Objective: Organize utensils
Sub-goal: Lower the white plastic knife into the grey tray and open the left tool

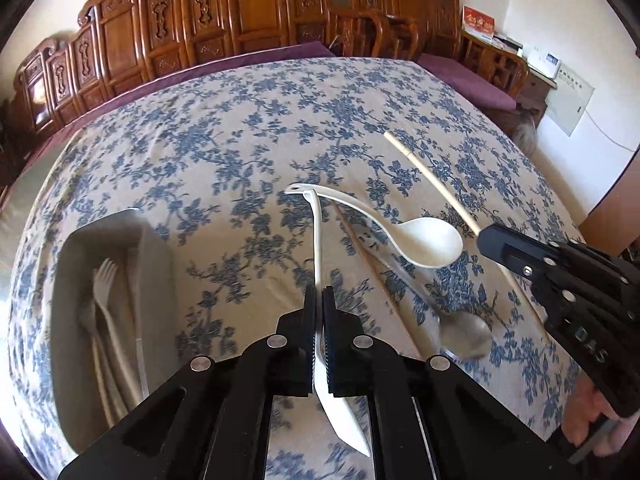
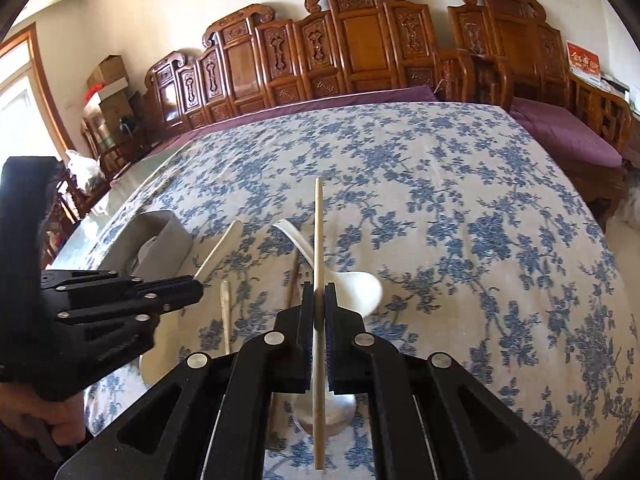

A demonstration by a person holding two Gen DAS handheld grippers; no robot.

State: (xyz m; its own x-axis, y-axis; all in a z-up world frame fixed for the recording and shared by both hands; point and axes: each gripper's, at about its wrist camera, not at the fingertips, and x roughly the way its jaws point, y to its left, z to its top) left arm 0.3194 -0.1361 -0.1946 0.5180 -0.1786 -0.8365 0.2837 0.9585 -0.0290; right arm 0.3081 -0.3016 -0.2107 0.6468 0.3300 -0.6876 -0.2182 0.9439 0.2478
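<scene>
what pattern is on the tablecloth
Blue floral sprays on a beige tablecloth, clearest in the right wrist view.

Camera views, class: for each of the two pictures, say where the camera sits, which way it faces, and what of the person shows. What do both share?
Left wrist: on the left gripper, facing across the floral table toward the carved chairs; shut on a white spoon; a hand shows lower right.
Right wrist: on the right gripper, facing likewise; shut on a chopstick; a hand shows lower left.
Shared: table, chairs, gray tray, white ladle.
</scene>
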